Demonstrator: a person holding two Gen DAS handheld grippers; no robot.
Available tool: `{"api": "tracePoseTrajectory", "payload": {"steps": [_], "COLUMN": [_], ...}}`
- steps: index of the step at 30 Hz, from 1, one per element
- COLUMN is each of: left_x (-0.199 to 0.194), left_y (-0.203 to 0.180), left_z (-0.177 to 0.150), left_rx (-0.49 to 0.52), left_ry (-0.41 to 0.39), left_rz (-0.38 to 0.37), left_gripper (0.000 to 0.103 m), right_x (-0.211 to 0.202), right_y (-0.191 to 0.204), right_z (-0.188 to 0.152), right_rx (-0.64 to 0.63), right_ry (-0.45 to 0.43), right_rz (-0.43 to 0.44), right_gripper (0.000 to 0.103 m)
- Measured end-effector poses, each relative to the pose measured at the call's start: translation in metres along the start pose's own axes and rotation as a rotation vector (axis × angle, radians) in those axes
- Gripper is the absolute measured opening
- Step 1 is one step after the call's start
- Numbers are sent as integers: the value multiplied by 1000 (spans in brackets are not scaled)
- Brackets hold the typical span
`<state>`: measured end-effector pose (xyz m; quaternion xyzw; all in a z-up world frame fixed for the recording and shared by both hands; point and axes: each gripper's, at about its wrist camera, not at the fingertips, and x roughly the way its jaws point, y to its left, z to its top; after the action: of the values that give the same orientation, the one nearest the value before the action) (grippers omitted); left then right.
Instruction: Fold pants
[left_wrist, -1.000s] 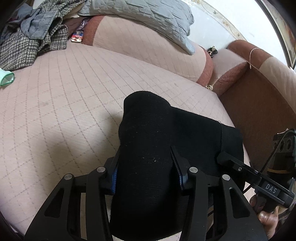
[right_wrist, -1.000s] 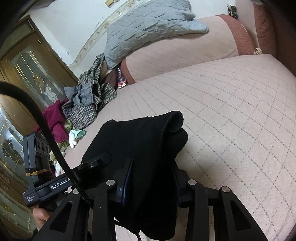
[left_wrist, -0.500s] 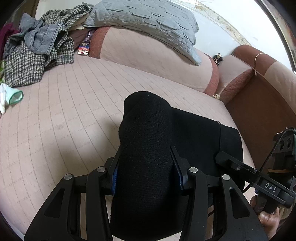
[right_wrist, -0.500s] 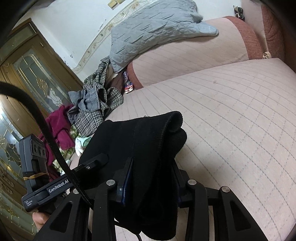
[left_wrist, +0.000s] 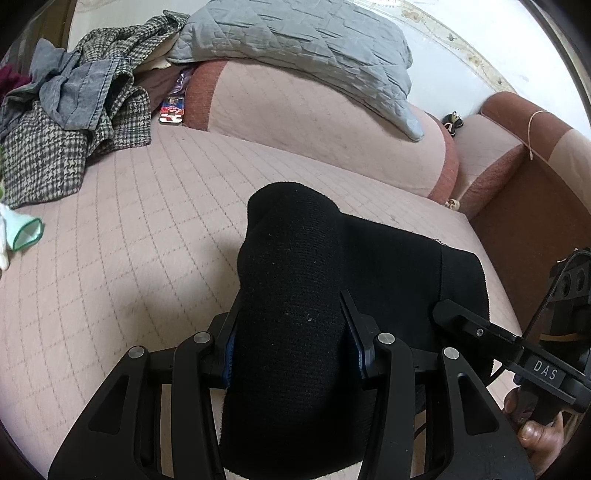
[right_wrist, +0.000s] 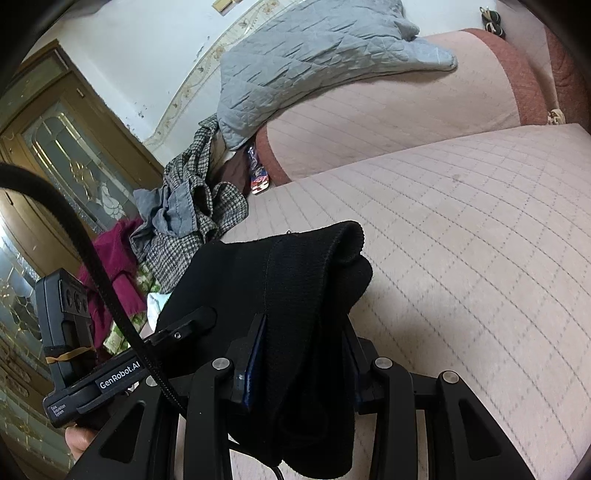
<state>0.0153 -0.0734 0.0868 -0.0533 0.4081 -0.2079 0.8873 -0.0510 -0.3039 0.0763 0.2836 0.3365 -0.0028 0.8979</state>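
The black pants (left_wrist: 295, 295) hang bunched between both grippers above the pink quilted sofa seat (left_wrist: 129, 240). My left gripper (left_wrist: 290, 325) is shut on a thick roll of the black fabric, which bulges up past its blue-padded fingers. In the right wrist view the same black pants (right_wrist: 288, 280) are clamped in my right gripper (right_wrist: 303, 339), with a ribbed hem folded over at the top. Each gripper shows in the other's view: the right gripper (left_wrist: 517, 354) at the lower right, the left gripper (right_wrist: 122, 369) at the lower left, each held by a hand.
A pile of clothes (left_wrist: 66, 122) with a houndstooth jacket lies at the sofa's far left. A grey quilted blanket (left_wrist: 314, 48) drapes over the backrest (left_wrist: 314, 129). A small mint-green item (left_wrist: 26, 232) sits on the seat at left. The brown armrest (left_wrist: 517, 177) stands at right.
Both grippers have drawn back from the backrest with the pants still clamped, so more of the seat and the clothes pile shows. The grips have not changed.
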Motion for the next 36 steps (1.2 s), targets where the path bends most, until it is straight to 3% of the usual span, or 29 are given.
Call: {"api": "tracePoseTrajectory", "payload": {"steps": [9,16,20,25,28,31,36], "left_x": [40,63,70,63,47,35,26], "left_y": [13,24,32,37,38,38,22], "left_z": [14,5,1,0,-2,-4,-15], "left_rx": [-36,-55,-90,-111,-112,-108,-34], "left_ry": [43,94,114,114,81,57,54], "left_rz": [15,45,44,57,81,79,79], "left_gripper": [45,45,56,61,61,60,60], "right_x": [37,68,74,66,45,24,20], "right_y": [-20,-37,-44,-40,-31,-17,14], "right_z": [18,15,10,10,12,13,3], "right_rx": [39,67,75,54,18,-36,-172], "right_ry": [27,83,90,91,48,11,36], "right_rz": [0,-19,-52,-90,-140,-128,-106], "right_gripper": [36,36,42,43,43,43,43]}}
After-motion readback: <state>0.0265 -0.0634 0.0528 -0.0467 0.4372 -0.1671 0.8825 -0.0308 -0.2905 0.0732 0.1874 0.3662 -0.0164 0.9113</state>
